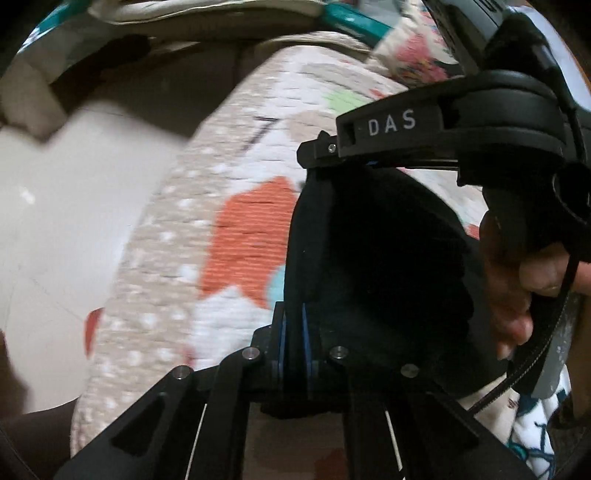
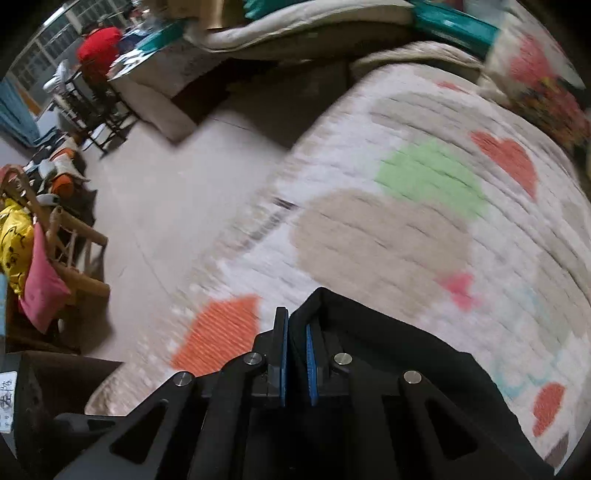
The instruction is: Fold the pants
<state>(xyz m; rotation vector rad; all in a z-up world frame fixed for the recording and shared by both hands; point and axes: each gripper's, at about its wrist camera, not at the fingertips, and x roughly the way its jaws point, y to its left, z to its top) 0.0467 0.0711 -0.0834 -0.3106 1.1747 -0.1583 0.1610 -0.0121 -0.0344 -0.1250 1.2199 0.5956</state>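
The black pants [image 1: 388, 266] lie bunched on a patterned quilt [image 1: 207, 206] that covers the bed. My left gripper [image 1: 294, 325] is shut on a fold of the pants, with black cloth pinched between its blue pads. In the left wrist view the other gripper's body, marked DAS, reaches in from the upper right with a hand on its handle, its tip at the far edge of the pants. In the right wrist view my right gripper [image 2: 296, 334] is shut on an edge of the black pants [image 2: 376, 332], and the cloth spreads to the right over the quilt [image 2: 424, 177].
The bed's edge runs diagonally, with pale floor [image 2: 177, 192] to the left. A wooden chair [image 2: 66, 254] with yellow and pink cloth stands at the far left. A low platform with bedding [image 2: 280, 22] is beyond the floor. A person in red [image 2: 98, 44] sits far off.
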